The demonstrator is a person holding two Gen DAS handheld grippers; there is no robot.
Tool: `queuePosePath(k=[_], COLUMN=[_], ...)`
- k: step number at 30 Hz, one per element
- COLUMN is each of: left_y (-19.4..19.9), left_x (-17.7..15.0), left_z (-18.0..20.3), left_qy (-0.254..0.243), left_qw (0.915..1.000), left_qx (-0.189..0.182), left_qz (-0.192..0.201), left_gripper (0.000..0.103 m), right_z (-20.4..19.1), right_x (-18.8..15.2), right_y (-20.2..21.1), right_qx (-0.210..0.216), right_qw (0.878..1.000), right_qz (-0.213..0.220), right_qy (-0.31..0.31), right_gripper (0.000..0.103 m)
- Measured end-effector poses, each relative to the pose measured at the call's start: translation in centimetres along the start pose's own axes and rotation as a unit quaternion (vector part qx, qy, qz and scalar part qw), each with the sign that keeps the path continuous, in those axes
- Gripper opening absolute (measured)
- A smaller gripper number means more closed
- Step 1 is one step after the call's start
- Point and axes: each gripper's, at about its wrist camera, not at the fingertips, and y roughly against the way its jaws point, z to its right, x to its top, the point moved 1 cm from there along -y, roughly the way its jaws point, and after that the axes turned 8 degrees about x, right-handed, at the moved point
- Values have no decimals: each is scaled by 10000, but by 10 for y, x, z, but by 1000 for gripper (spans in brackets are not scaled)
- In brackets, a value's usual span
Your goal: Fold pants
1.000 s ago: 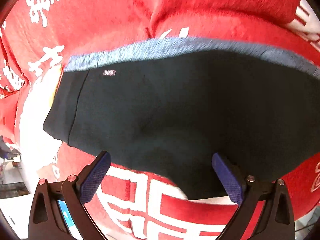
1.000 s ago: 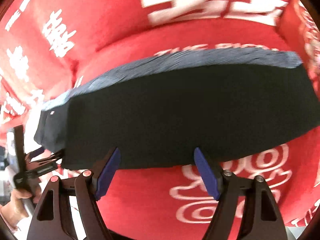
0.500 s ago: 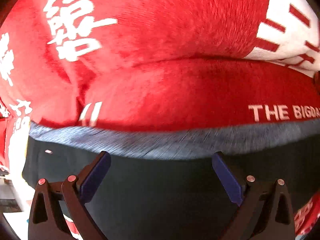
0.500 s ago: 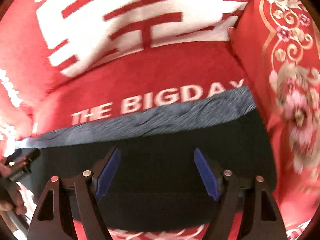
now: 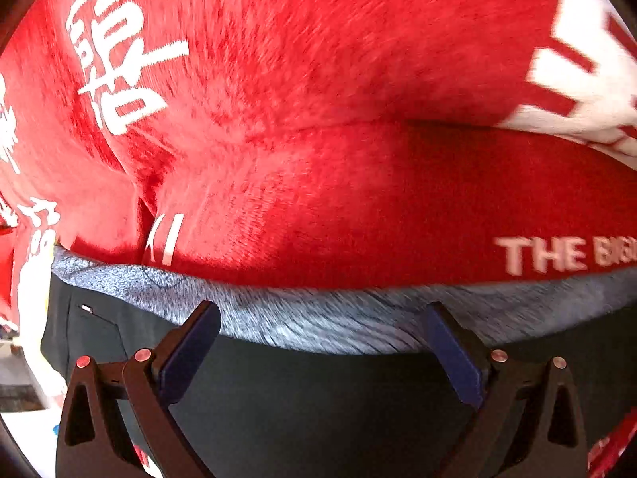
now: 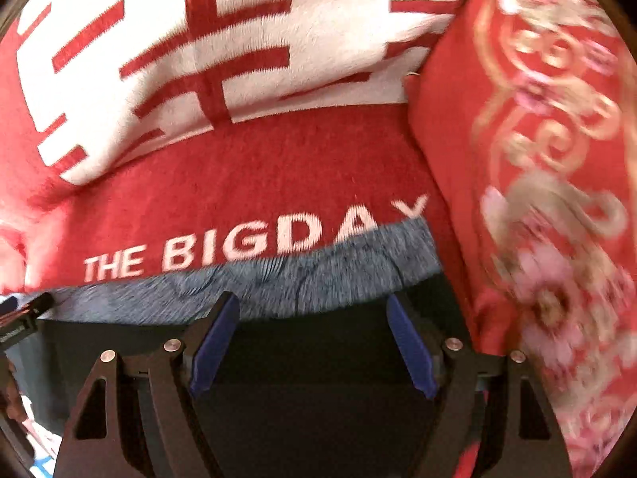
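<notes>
Both grippers, left (image 5: 320, 352) and right (image 6: 312, 344), jaws apart and empty, have advanced from the dark pants' (image 5: 318, 406) near hem to their grey ribbed waistband (image 5: 302, 320), likely readying the next fold.

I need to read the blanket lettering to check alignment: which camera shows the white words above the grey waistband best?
The right wrist view: the white words "THE BIGDAY" read almost whole above the pants' heathered grey waistband. The left wrist view catches only "THE BIG", blurred at its right edge above the waistband.

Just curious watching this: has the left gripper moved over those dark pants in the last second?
Yes. The left gripper moved from the pants' near edge toward the grey waistband, nearer the red blanket.
</notes>
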Motion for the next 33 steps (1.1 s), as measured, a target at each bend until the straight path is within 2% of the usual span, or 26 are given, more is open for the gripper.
queuePosePath(k=[2, 5, 8, 9, 12, 16, 20, 26, 33], left_y=[14, 30, 26, 22, 26, 17, 16, 27, 26], left_x=[-12, -39, -67, -77, -87, -84, -83, -83, -85], left_z=[9, 31, 58, 65, 62, 52, 53, 59, 56], left_qy=[-97, -311, -579, -580, -373, -375, -516, -439, -462], left_qw=[9998, 9984, 9961, 9959, 9976, 9954, 9956, 9962, 9960], left_qx=[-184, -457, -548, -539, -571, -829, -736, -712, -722], left_qz=[-11, -121, -382, -444, -147, -292, -273, -236, -244], left_gripper=[102, 102, 102, 102, 102, 102, 102, 103, 103], right_z=[1, -3, -8, -7, -16, -14, -19, -15, -18], right_x=[-15, -45, -76, -88, -89, -90, -91, -94, -100], right_y=[15, 23, 12, 10, 9, 4, 0, 7, 12], right_qx=[214, 313, 140, 105, 134, 259, 354, 632, 493], right_qw=[9997, 9993, 9991, 9993, 9996, 9992, 9987, 9976, 9983], right_qz=[1, -175, -405, -345, -240, -292, -362, -261, -218], right_qy=[-99, -108, -63, -67, -21, 25, 51, 100, 227], right_gripper=[80, 80, 81, 84, 91, 97, 102, 102, 102])
